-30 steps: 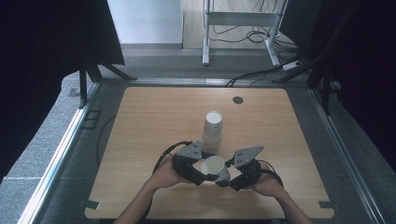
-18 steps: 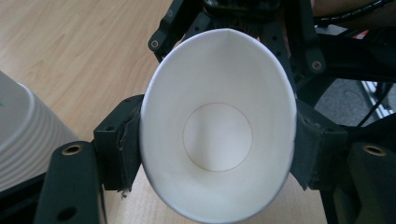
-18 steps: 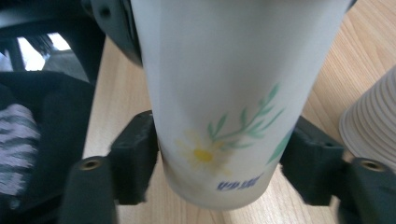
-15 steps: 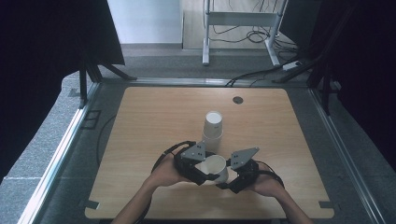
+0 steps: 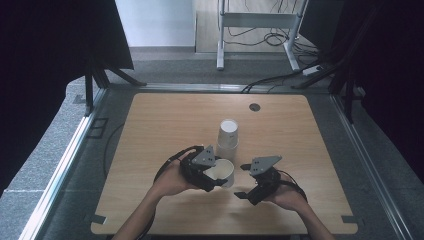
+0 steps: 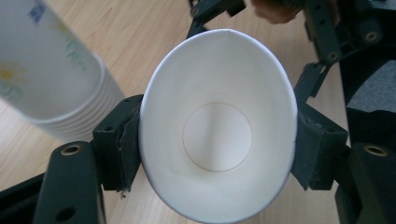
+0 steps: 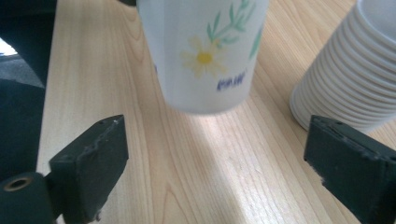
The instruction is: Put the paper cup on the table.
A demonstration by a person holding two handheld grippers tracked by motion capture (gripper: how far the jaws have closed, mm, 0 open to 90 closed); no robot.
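Pads (image 6: 122, 140) of the left gripper (image 5: 212, 175) pressed on either side of one paper cup (image 6: 219, 135), rim squeezed into an oval, white inside facing that gripper's camera. Narrow gap only as wide as the squashed cup; firm hold on both flanks. In the right gripper view, same cup (image 7: 203, 51) seen from outside: white wall, a printed daisy with green sprigs, base lifted clear of the table (image 5: 165, 125).

Right gripper (image 5: 245, 186) spread wide, nothing between its pads (image 7: 91, 158); jaws just been opening, cup let go and now beyond the tips. From above, just right of the cup (image 5: 222, 172), not touching it.

Hands: two, one behind each gripper, left hand (image 5: 170, 179) and right hand (image 5: 290, 197), forearms entering from the near edge. Grippers: two, close together, near the near edge of the table, slightly right of the middle.

Cups: one single cup held in the left gripper, plus one stack of cups (image 5: 228, 139) standing mouth-down just beyond it, toward the far side. Stacked rims (image 7: 345, 88) too many and too tight to count exactly. Stack close to the held cup, whether touching not clear.

Further out: one small dark round disc (image 5: 255, 107) set in the tabletop near the far edge, right of the middle. One metal frame (image 5: 255, 22) on the floor beyond the table, cables (image 5: 272, 37) lying around it.
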